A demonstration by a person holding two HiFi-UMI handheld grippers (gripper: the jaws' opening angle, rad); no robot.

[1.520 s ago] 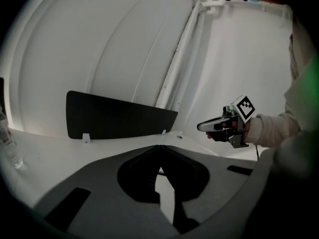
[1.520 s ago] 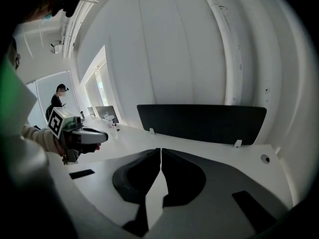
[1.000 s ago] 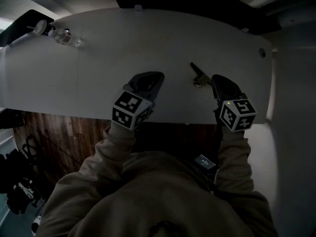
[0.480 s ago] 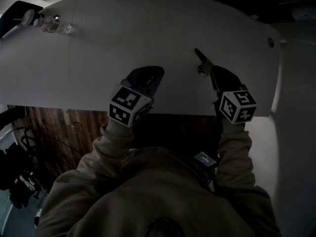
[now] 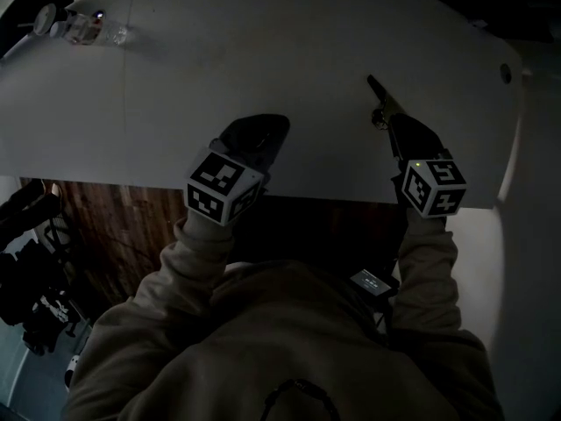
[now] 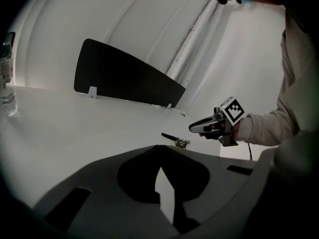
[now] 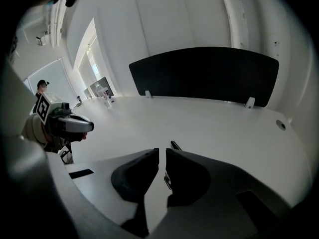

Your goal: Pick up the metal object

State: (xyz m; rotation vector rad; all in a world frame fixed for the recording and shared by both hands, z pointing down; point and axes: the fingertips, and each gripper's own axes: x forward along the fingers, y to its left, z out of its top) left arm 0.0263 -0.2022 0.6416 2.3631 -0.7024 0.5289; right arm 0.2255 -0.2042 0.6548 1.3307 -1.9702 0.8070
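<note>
In the head view, clear bottles (image 5: 86, 30) stand at the far left corner of the white tabletop (image 5: 263, 60); what they hold cannot be told. Both arms reach forward in beige sleeves. The left claw (image 5: 267, 132) sits over the near middle of the tabletop, and the right claw (image 5: 393, 121) is further out on the right. The metal object (image 5: 379, 102) lies flat at the right claw's tip. Its long axis runs diagonally, with the slim dark end pointing away and to the left and the shiny end nearest the claw.

In the left gripper view, the left claw's jaws meet at their tips with nothing between them. The metal object lies beyond them to the right, with its dark end pointing left. A black panel (image 6: 124, 81) stands at the tabletop's far edge.

In the right gripper view, the right claw's jaws are drawn together to a narrow slit and clamp nothing. The object's dark end shows just past the right jaw, pointing away. Whether the jaw touches it cannot be told.
</note>
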